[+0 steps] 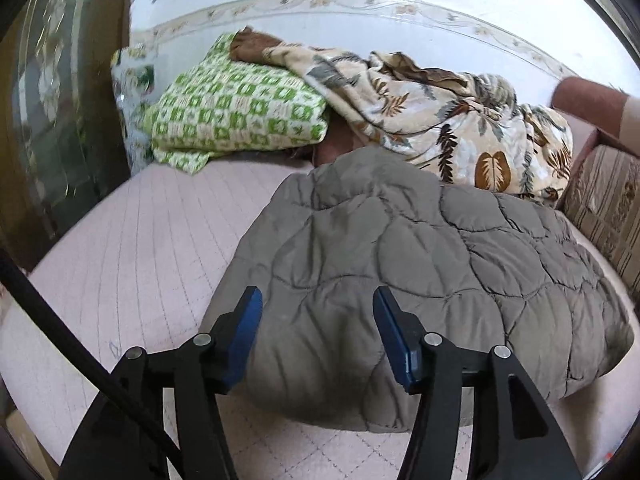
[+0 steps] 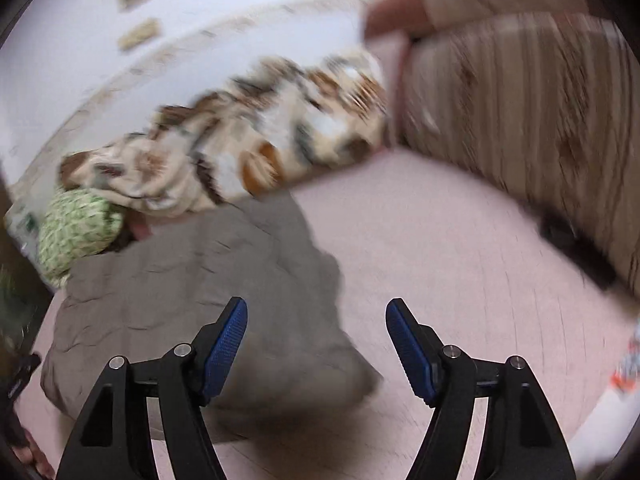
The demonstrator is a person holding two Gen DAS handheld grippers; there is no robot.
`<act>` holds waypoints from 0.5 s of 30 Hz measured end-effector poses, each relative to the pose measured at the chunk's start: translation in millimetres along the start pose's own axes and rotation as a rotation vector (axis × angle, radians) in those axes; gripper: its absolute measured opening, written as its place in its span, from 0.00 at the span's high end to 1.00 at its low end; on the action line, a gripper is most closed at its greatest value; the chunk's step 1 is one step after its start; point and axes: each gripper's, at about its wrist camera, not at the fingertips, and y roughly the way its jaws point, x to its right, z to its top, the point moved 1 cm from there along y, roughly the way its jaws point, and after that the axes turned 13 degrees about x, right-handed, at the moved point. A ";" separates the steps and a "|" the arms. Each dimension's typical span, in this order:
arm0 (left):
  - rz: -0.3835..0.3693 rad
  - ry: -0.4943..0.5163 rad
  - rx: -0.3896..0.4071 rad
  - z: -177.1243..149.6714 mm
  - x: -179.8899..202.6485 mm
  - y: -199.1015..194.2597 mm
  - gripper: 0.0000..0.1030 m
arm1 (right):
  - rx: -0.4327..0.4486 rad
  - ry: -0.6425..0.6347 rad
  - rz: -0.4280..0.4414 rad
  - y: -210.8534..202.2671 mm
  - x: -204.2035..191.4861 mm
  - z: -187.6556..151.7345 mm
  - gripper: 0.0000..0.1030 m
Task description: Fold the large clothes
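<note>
On the pink quilted bed sheet (image 1: 132, 240), the grey quilted jacket (image 1: 420, 280) is lying doubled into a thick bundle, near the bed's front edge where both tools can reach it. Over its near fold the left gripper (image 1: 318, 300) is hovering released and empty; further right, the right gripper (image 2: 316, 312) is gaping wide past the bundle's corner, likewise holding nothing, apparently between grips.

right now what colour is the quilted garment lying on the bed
Grey-brown (taupe): the quilted garment shows it best in the left wrist view.
</note>
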 end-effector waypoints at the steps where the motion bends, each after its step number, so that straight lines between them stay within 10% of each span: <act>1: -0.001 0.015 0.002 -0.8 4.8 1.0 0.44 | 0.023 -0.053 0.018 -2.7 -14.6 0.2 0.20; 7: -0.010 0.074 -0.064 -14.9 27.9 22.5 0.43 | -0.064 -0.185 0.156 20.2 -75.3 -24.2 0.19; 15: 0.003 0.059 -0.174 -37.4 31.8 50.9 0.30 | -0.322 -0.138 0.128 76.0 -68.0 -71.9 0.12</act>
